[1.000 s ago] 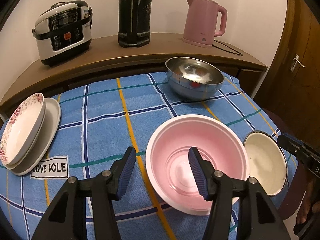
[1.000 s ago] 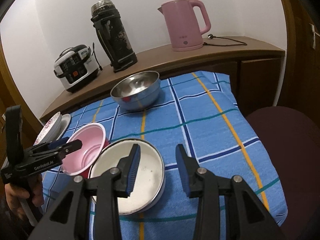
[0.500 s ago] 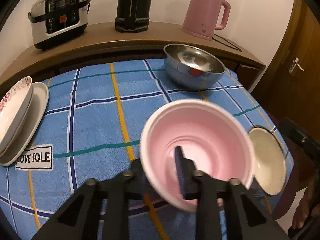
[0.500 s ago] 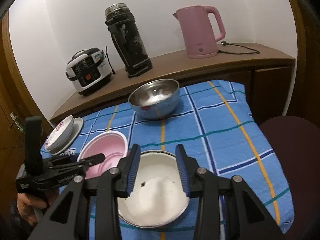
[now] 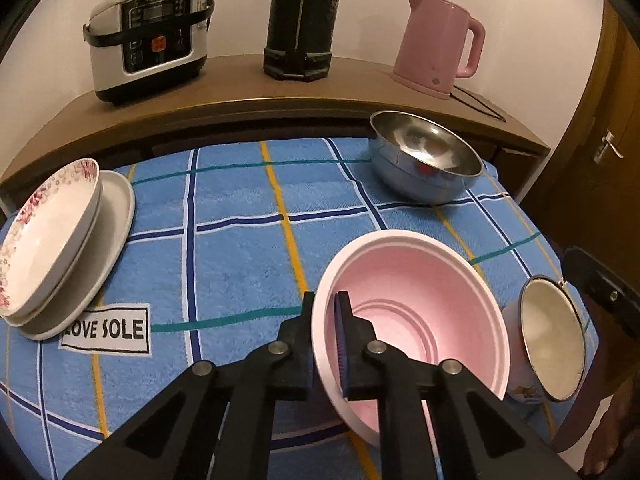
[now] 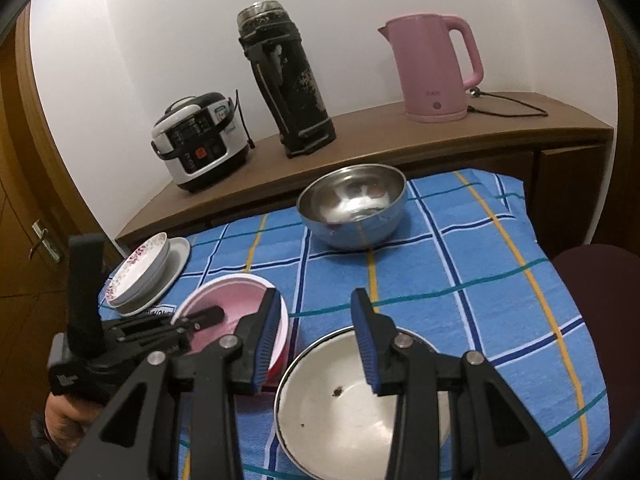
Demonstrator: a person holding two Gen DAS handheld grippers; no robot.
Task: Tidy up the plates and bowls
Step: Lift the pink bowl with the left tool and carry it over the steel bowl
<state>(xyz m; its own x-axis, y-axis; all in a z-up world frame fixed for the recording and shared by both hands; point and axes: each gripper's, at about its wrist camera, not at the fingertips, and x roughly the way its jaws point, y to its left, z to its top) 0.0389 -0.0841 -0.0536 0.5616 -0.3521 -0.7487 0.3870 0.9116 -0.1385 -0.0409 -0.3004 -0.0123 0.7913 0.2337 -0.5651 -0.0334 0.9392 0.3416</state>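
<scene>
My left gripper (image 5: 326, 332) is shut on the near rim of the pink plastic bowl (image 5: 420, 320), one finger inside and one outside. The bowl tilts up toward me over the blue checked cloth (image 5: 240, 248). In the right wrist view the same pink bowl (image 6: 236, 304) sits left of a white enamel bowl (image 6: 352, 412). My right gripper (image 6: 315, 300) hovers open above the enamel bowl's far rim, with nothing between its pads. A steel bowl (image 5: 428, 160) stands at the back right. A floral dish (image 5: 44, 236) rests on a white plate (image 5: 116, 208) at the left edge.
A wooden shelf behind the table carries a rice cooker (image 5: 148, 36), a dark flask (image 5: 300, 20) and a pink kettle (image 5: 436, 44) with its cord. A dark chair seat (image 6: 600, 300) is at the table's right. A person's hand (image 6: 64, 416) holds the left gripper.
My left jaws have closed on the pink bowl's rim and the bowl has tipped up. The right gripper has drifted left and slightly up, so the enamel bowl now lies under its right finger.
</scene>
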